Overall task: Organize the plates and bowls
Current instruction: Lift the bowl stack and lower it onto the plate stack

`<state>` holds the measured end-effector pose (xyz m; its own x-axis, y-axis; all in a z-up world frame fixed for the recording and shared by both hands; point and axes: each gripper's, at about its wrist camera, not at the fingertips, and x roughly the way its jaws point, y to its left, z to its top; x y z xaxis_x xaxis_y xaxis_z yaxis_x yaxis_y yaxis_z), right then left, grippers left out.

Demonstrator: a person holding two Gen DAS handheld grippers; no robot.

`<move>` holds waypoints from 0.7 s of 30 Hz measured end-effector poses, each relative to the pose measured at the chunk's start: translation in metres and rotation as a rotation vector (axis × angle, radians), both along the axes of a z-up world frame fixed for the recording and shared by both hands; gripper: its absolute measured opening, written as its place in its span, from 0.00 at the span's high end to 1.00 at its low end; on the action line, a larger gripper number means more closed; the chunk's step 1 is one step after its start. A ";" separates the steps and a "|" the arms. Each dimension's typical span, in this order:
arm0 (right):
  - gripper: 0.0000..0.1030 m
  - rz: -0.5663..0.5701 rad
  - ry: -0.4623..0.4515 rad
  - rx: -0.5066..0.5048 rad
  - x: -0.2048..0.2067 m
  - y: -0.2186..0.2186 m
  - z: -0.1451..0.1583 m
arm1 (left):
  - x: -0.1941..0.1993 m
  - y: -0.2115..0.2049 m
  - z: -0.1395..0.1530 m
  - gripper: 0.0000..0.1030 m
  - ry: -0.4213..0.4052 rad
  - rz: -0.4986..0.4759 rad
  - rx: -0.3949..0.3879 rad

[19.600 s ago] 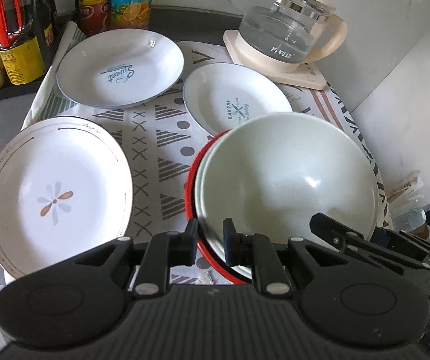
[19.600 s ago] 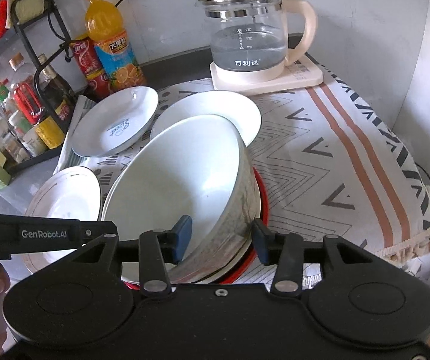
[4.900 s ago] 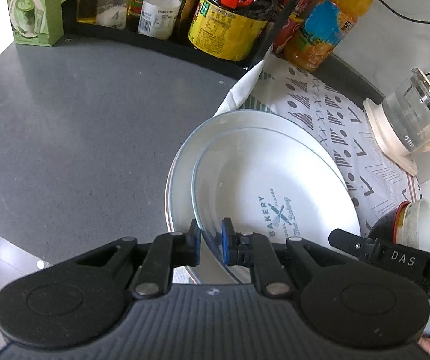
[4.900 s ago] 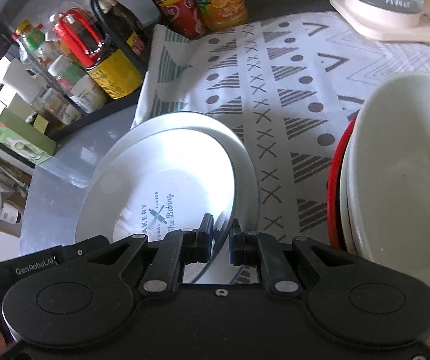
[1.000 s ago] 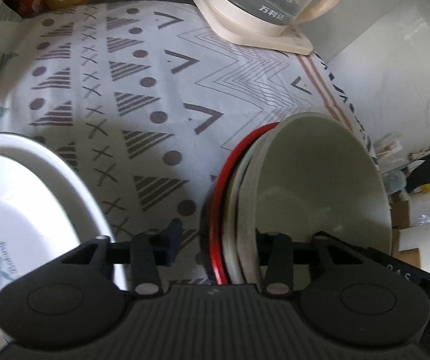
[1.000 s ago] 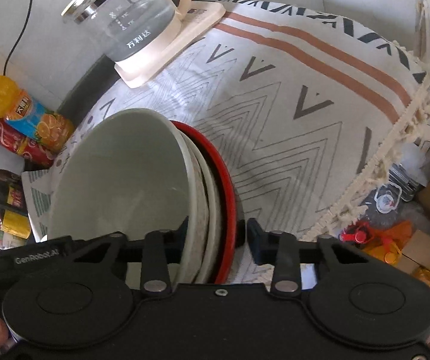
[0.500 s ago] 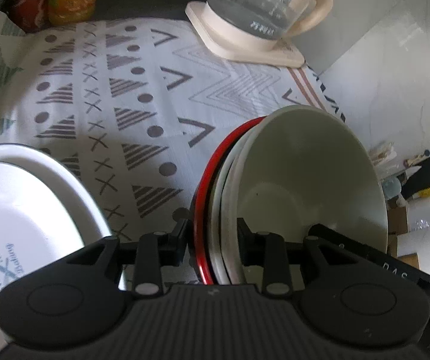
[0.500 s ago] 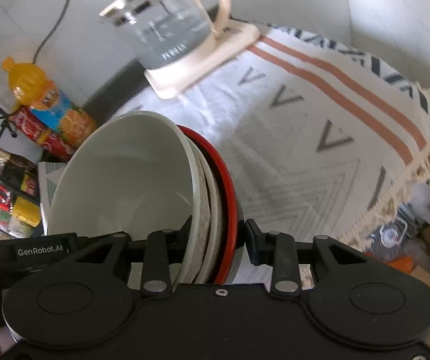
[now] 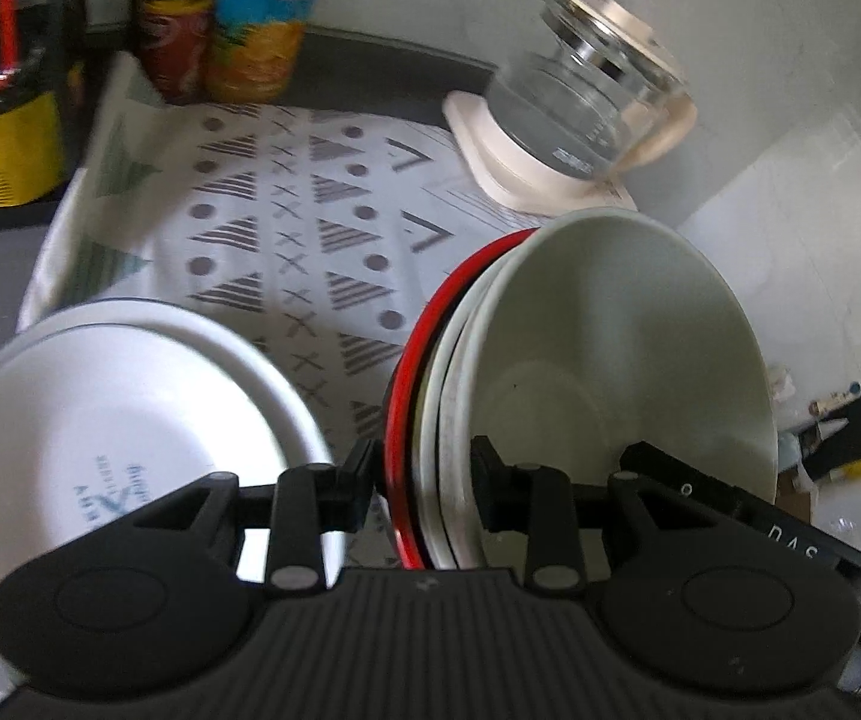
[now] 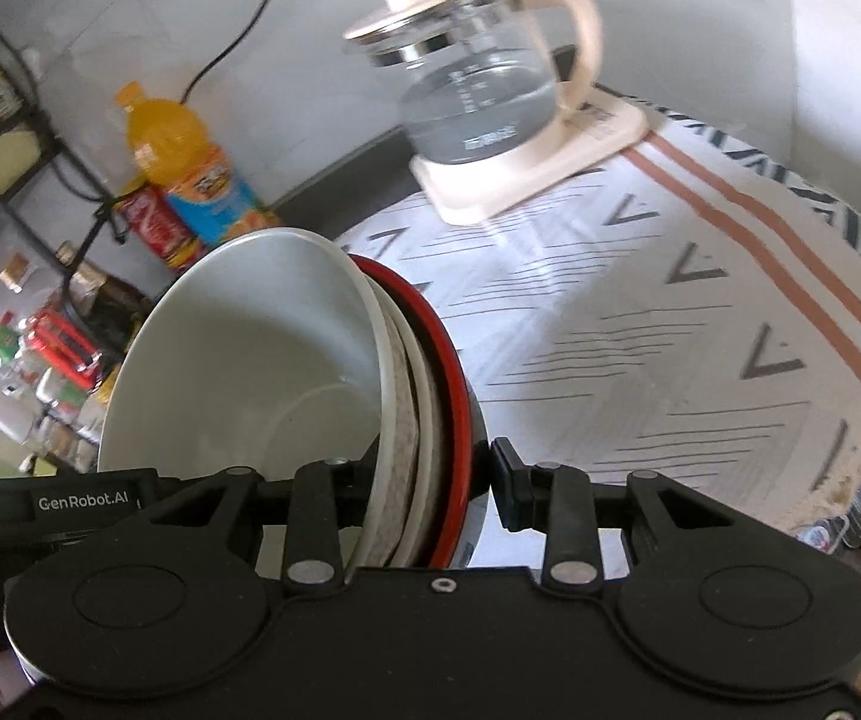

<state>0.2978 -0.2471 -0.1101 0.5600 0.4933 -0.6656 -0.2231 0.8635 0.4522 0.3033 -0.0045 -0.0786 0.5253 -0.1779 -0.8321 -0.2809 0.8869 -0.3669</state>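
the left gripper (image 9: 424, 480) and the right gripper (image 10: 430, 480) are each clamping opposite rims of a stack of bowls (image 9: 598, 360), smooth and round, tilting above the patterned cloth (image 9: 310, 240). the stack seems to be three white bowls nested in one glossy red bowl (image 9: 430, 324). two white plates (image 9: 100, 420) are lying stacked at the near left. a glass kettle (image 10: 478, 90) is standing far right, and bottles (image 10: 190, 174) are crowding the far left.

A glass kettle (image 10: 478, 84) stands on the patterned cloth (image 10: 700, 324) (orange-drink bottle (image 10: 190, 174) behind).
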 end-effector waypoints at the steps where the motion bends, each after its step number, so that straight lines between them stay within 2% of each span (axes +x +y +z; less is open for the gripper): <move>1: 0.68 0.015 -0.002 0.000 -0.001 0.004 0.000 | -0.005 0.004 0.002 0.69 -0.003 0.012 0.004; 21: 0.68 0.242 -0.024 -0.009 -0.020 0.082 0.010 | -0.077 0.057 0.011 0.69 -0.015 0.244 0.019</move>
<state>0.2775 -0.1654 -0.1004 0.4423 0.6092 -0.6582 -0.4347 0.7876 0.4368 0.2264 0.0520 -0.0676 0.5634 -0.0285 -0.8257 -0.4819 0.8005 -0.3564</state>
